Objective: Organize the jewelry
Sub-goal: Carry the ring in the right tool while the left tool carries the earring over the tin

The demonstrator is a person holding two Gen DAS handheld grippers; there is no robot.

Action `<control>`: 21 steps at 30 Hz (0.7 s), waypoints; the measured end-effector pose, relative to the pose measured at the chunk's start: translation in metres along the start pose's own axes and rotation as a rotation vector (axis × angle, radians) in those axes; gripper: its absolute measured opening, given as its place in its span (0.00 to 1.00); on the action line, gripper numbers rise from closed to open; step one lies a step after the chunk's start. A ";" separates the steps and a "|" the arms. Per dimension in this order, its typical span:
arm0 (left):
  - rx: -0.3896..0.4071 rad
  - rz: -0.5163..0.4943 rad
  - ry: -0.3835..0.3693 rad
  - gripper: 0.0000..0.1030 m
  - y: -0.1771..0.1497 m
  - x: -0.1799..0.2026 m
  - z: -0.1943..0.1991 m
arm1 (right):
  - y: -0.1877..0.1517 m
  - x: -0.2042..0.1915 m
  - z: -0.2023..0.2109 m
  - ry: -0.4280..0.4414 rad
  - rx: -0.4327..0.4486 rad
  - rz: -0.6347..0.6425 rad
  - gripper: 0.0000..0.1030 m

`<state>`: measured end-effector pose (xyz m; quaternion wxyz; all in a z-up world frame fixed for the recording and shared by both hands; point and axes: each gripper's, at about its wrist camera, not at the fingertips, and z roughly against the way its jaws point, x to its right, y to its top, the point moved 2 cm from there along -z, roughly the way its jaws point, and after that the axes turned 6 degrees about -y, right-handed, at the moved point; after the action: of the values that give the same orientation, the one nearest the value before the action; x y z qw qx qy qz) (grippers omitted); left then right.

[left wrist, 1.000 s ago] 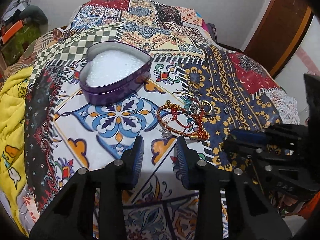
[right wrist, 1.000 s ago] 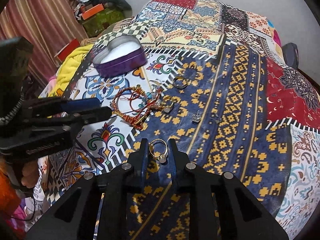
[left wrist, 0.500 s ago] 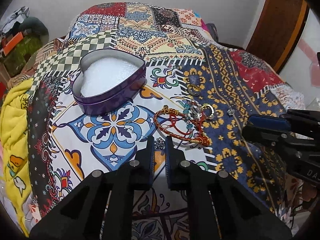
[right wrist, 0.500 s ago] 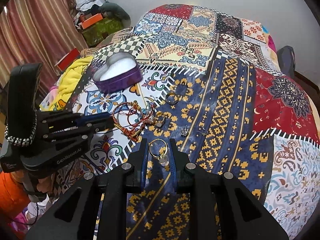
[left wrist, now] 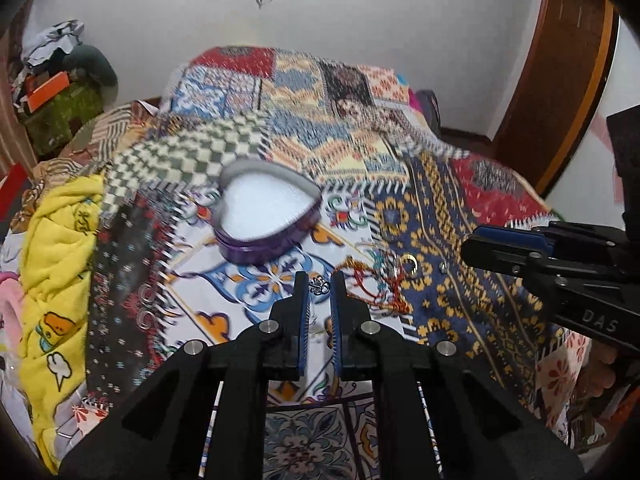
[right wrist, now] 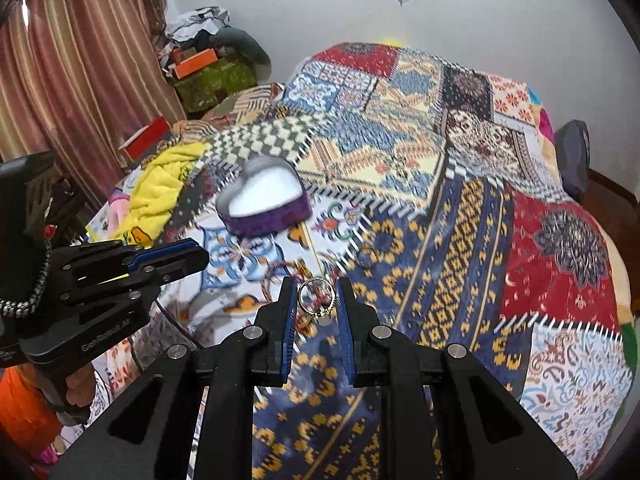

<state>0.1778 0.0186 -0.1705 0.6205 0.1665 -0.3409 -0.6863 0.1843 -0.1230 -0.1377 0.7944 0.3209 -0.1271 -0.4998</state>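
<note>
A purple heart-shaped tin [left wrist: 269, 220] with a white foam lining lies open on the patchwork bedspread [left wrist: 320, 92]; in the right wrist view the tin [right wrist: 264, 200] sits ahead to the left. My left gripper [left wrist: 319, 289] is shut on a small silver charm [left wrist: 318, 283], lifted off the cloth short of the tin. My right gripper [right wrist: 316, 300] is shut on a gold ring [right wrist: 316, 295], held above the blue patterned patch. Red cord bracelets [left wrist: 370, 290], another gold ring [left wrist: 409, 264] and a few small silver pieces lie on the cloth between the two grippers.
A yellow towel [left wrist: 60, 248] is bunched at the bed's left side. Boxes and clothes [right wrist: 204, 60] are piled in the far left corner by a curtain [right wrist: 80, 60]. A wooden door frame [left wrist: 560, 92] stands to the right. The bedspread [right wrist: 552, 260] runs wide to the right.
The left gripper went from open to shut on the small silver charm and rose with it. The right gripper lifted higher, still holding the gold ring.
</note>
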 end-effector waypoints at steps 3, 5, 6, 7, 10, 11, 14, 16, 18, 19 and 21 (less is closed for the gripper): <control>0.039 0.002 0.003 0.08 0.008 -0.004 0.013 | 0.009 -0.007 0.002 0.000 0.019 0.010 0.17; 0.071 0.003 0.009 0.08 0.015 -0.006 0.022 | 0.015 -0.011 0.003 0.001 0.030 0.015 0.17; 0.086 0.005 0.009 0.08 0.018 -0.008 0.025 | 0.017 -0.013 0.003 0.001 0.034 0.017 0.17; 0.097 0.009 0.007 0.08 0.022 -0.010 0.028 | 0.020 -0.015 0.002 0.001 0.038 0.019 0.17; 0.135 0.018 0.005 0.08 0.031 -0.016 0.037 | 0.029 -0.022 0.001 0.007 0.053 0.026 0.17; 0.143 0.019 0.005 0.08 0.033 -0.018 0.039 | 0.032 -0.024 0.001 0.008 0.059 0.028 0.17; 0.167 0.016 0.008 0.08 0.042 -0.022 0.044 | 0.041 -0.028 0.000 0.014 0.072 0.035 0.17; 0.180 0.007 0.014 0.08 0.049 -0.025 0.045 | 0.047 -0.031 -0.002 0.016 0.081 0.044 0.17; 0.190 -0.006 0.022 0.08 0.054 -0.027 0.045 | 0.053 -0.033 -0.006 0.016 0.087 0.058 0.17; 0.193 -0.013 0.024 0.08 0.058 -0.028 0.044 | 0.056 -0.035 -0.008 0.016 0.087 0.066 0.17; 0.197 -0.024 0.026 0.08 0.064 -0.031 0.043 | 0.062 -0.037 -0.015 0.013 0.086 0.080 0.17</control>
<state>0.2028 0.0596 -0.1029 0.5973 0.2395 -0.3968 -0.6546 0.2184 -0.0668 -0.1052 0.8001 0.3526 -0.1559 -0.4596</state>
